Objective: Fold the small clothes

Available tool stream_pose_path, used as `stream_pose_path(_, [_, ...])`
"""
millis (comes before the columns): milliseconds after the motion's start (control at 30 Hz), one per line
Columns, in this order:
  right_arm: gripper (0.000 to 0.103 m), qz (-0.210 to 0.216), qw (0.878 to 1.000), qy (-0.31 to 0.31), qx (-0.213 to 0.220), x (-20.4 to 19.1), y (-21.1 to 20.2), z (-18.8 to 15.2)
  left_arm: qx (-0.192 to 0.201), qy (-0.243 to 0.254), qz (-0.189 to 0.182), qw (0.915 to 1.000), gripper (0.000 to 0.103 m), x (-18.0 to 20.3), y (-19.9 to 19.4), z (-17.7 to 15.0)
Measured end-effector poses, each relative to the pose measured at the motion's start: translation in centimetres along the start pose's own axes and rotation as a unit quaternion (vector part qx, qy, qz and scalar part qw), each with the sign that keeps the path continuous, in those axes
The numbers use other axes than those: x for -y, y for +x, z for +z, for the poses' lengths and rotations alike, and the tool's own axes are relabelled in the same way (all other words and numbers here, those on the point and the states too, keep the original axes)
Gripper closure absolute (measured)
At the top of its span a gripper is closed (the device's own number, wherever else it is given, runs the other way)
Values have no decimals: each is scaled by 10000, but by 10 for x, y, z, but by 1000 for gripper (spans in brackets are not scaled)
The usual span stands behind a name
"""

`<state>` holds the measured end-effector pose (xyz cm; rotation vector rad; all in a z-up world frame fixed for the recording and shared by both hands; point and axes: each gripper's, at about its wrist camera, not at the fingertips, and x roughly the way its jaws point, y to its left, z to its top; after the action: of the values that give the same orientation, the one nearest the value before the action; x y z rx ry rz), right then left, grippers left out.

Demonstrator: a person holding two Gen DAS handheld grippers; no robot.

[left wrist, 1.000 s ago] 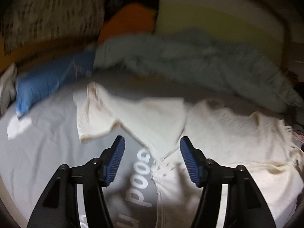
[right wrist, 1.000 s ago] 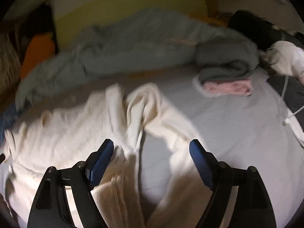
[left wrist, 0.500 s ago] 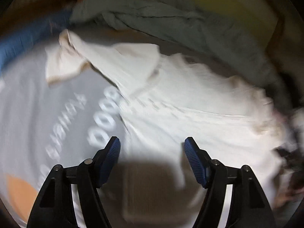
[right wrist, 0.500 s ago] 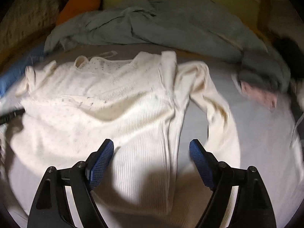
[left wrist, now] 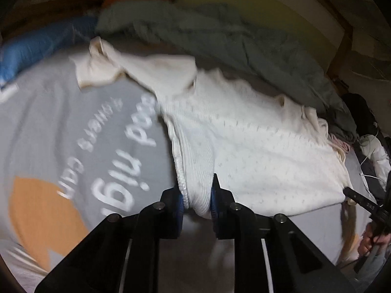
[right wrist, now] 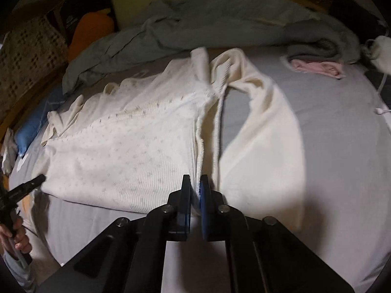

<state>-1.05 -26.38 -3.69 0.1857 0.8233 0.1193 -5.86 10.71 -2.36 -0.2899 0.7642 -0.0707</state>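
A cream long-sleeved baby garment (left wrist: 256, 144) lies spread on the grey bed sheet (left wrist: 61, 127). It also shows in the right wrist view (right wrist: 136, 146), with one sleeve (right wrist: 264, 127) trailing to the right. My left gripper (left wrist: 196, 201) is shut on the ribbed hem at the garment's near left corner. My right gripper (right wrist: 195, 195) is shut on the ribbed hem edge at the garment's near right side. Each gripper shows at the edge of the other's view, the right one (left wrist: 361, 201) and the left one (right wrist: 27, 186).
A rumpled grey-green blanket (right wrist: 207, 24) lies along the far side of the bed. A blue pillow (left wrist: 41, 48) and an orange cushion (right wrist: 90, 34) sit at the far left. A pink cloth (right wrist: 317, 67) and white cable (right wrist: 382, 111) lie at the right.
Both grippers were open above the garment. They have come down to its near hem and closed on it.
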Motion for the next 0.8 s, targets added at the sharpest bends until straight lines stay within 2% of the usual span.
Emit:
stream_pose_path(100, [99,113,9999,112,67,2,-19,-3,49,63,215,9997,86,1,-18,3])
stream_pose_path(233, [99,238,9997,12,-58,0,-33,-19,-248,159,556,9980,85,-3,-10,-12])
stream_pose_path(300, [99,160,9997,-37,-190,-3,-29,-29,-391,212,660,9968,81,-4,-2,-20])
stream_pose_path(367, [98,34,9997,-62,-228,-3,-23,-37,-476,376,921,9939,67,-1,5,-24])
stream_pose_path(400, [95,-78,9997,-112,-223,-4,-21,-39,-456,396,1101,9921,46,0,6,-22])
stream_pose_path(433, [92,-169,9995,-172,-180,-5,-19,-41,-427,386,1287,9900,37,1,4,-21])
stream_pose_path(467, [91,-201,9995,-203,-106,-5,-21,-40,-336,403,1354,9894,33,2,0,-19])
stream_pose_path(500, [87,-195,9996,-191,-13,-4,-24,-38,-220,438,1311,9902,33,5,-4,-17])
stream_pose_path(567, [67,-236,9996,-105,104,1,-31,-33,-20,512,1281,9904,32,12,-13,-12])
stream_pose_path(600, [49,-377,9991,-55,173,6,-35,-29,49,549,1240,9908,30,14,-15,-9])
stream_pose_path(633, [45,-515,9984,-41,238,9,-37,-26,110,585,1180,9912,30,17,-16,-7])
stream_pose_path(733, [45,-996,9939,-10,480,23,-45,-16,172,691,980,9926,29,30,-15,-2])
stream_pose_path(800, [45,-1035,9942,-53,282,32,-41,-7,140,779,784,9938,29,41,-12,-2])
